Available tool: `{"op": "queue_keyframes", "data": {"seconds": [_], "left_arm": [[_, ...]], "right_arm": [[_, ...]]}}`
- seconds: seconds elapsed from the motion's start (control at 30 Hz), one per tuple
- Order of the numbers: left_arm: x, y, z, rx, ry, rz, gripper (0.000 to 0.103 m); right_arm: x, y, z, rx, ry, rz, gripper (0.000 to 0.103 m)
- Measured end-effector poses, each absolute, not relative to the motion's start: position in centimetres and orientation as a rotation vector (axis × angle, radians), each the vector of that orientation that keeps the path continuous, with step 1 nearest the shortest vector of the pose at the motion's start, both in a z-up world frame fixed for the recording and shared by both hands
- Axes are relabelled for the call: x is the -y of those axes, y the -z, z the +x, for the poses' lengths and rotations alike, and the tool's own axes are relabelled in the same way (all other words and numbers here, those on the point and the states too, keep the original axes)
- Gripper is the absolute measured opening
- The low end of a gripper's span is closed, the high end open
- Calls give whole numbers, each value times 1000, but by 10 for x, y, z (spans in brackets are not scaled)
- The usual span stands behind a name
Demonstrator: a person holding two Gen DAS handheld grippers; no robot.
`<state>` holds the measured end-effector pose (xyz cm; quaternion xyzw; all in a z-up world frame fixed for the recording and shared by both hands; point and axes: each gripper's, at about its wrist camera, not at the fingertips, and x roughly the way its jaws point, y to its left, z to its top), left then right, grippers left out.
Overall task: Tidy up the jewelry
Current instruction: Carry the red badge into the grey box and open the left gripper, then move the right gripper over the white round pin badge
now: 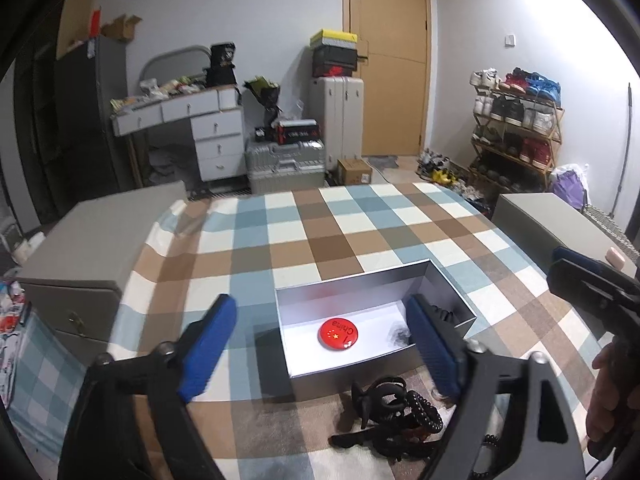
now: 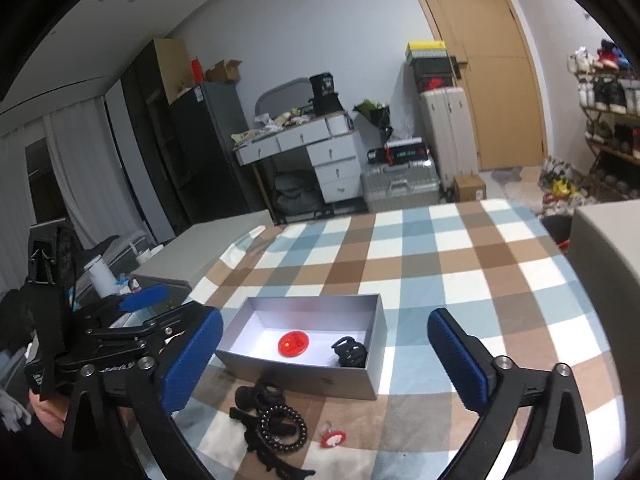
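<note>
An open grey box (image 1: 360, 282) (image 2: 256, 312) sits on the checked cloth. In it lie a red round badge (image 1: 338, 333) (image 2: 294, 344) and a black hair claw (image 2: 350, 352). In front of the box lies a pile: a black hair claw (image 1: 380, 396) (image 2: 256, 394), a black bead bracelet (image 2: 282, 426) (image 1: 426, 412), a flat black clip (image 2: 276, 464), and a small red-and-white piece (image 2: 333, 438). My left gripper (image 1: 320, 348) is open and empty above the box front. My right gripper (image 2: 324, 364) is open and empty over the box and pile.
The checked cloth covers a table (image 1: 320, 232). Grey cabinets stand at its left (image 1: 88, 248) and right (image 1: 560, 220). The right gripper shows at the left wrist view's right edge (image 1: 592, 284). Behind are a desk, suitcases, a door and a shoe rack.
</note>
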<state>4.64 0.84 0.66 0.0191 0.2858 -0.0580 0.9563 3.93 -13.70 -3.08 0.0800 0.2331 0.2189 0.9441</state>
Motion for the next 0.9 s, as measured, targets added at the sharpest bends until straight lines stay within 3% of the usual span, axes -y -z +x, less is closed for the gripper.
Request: {"op": "queue_keyframes", "data": {"seconds": [0.27, 0.5, 0.9], "left_arm": [[-6, -7, 26, -545, 66, 27, 88], [-6, 0, 4, -521, 18, -2, 100], [-2, 31, -19, -570, 10, -54, 102]], "right_arm": [[139, 29, 12, -432, -439, 139, 103], [138, 35, -12, -412, -441, 115, 103], [132, 71, -42, -493, -436, 54, 103]]}}
